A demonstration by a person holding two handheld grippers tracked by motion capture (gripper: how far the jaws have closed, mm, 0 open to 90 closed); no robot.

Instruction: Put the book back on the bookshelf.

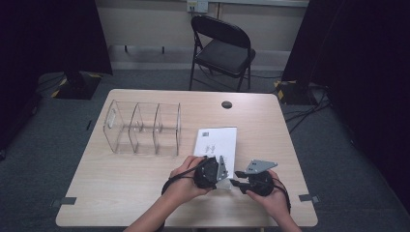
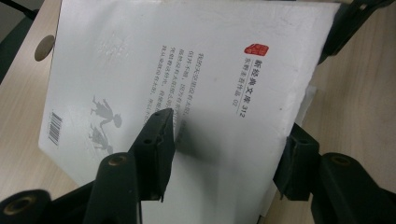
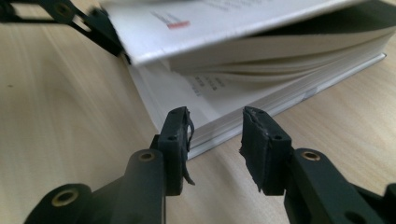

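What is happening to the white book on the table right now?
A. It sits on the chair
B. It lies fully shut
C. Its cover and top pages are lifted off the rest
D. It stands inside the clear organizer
C: in the right gripper view the book's cover and upper pages stand raised above the lower pages.

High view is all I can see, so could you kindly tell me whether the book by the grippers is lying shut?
Observer: No. The right gripper view shows the book with its cover and upper pages raised off the lower pages.
Operator: Thank you. Where is the left gripper on it?
Observer: The left gripper has one jaw over the white cover and the other at the raised edge. I cannot tell whether it pinches.
Operator: And the right gripper?
Observer: The right gripper is open, facing the lower pages' corner.
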